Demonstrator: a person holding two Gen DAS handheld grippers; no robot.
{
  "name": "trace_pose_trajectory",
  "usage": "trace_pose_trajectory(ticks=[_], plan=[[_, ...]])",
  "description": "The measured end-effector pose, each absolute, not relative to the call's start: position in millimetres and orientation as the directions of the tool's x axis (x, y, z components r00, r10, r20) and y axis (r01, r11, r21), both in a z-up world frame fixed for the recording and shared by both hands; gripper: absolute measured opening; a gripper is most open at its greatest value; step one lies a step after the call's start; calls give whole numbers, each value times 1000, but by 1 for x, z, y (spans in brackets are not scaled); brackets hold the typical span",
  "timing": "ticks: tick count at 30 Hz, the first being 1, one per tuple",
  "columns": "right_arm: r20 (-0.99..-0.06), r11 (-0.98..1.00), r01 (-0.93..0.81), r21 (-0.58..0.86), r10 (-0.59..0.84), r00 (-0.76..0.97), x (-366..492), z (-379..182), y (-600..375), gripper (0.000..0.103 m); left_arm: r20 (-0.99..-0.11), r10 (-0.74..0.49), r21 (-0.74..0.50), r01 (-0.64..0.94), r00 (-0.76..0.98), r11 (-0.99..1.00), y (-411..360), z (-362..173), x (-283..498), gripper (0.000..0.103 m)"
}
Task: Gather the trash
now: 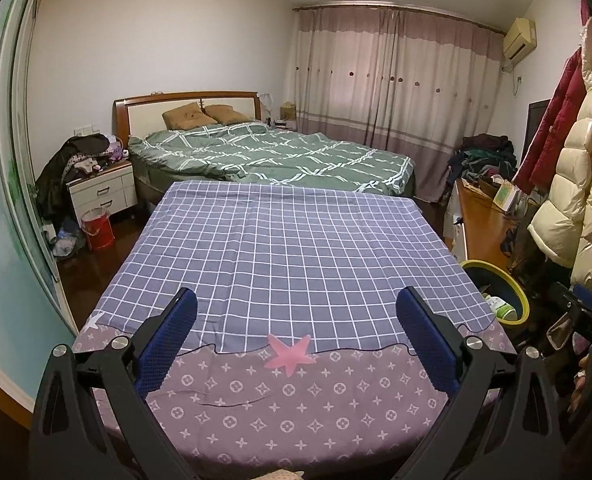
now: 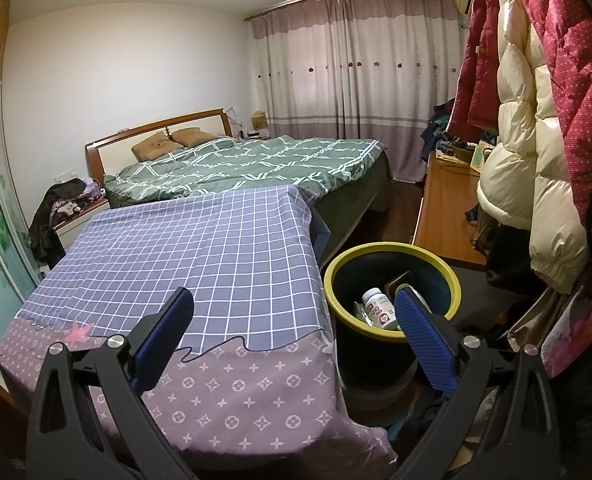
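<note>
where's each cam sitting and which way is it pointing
Left wrist: on the left gripper, above the near edge of the cloth-covered table, facing across it toward the bed and curtains; both blue fingers show, spread open, with the right gripper at the right edge.
Right wrist: on the right gripper, off the table's right corner, facing the same way, over the bin; its open fingers show.
Shared: table, bed, curtains, bin, hanging coats.

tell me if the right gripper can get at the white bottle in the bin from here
Probably yes. The right gripper is open and empty, the bin has no lid, and the white bottle lies on top, just beyond its right finger.
</note>
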State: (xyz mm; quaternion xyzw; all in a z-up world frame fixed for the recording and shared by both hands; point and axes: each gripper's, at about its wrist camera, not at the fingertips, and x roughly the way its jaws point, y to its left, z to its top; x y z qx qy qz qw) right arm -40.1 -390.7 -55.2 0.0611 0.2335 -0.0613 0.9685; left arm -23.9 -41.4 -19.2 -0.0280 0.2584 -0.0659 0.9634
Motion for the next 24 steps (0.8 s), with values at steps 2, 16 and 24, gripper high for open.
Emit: trace_pose_trajectory(ticks=[2,16,24], plan=[[-460,985,148,91,-90,883,-39,-55,-391,96,-496,-142,-89,113,857,990,-41,-20,-23,98],[-467,985,143,91,-84,880,-38,-56,-389,96,-506,-141,-93,109,851,990,-40,-24,-21,98],[-472,985,140,99,-78,878,-36,-57,-390,96,-508,-144,-92,113,849,989,-40,-26,-21,98]])
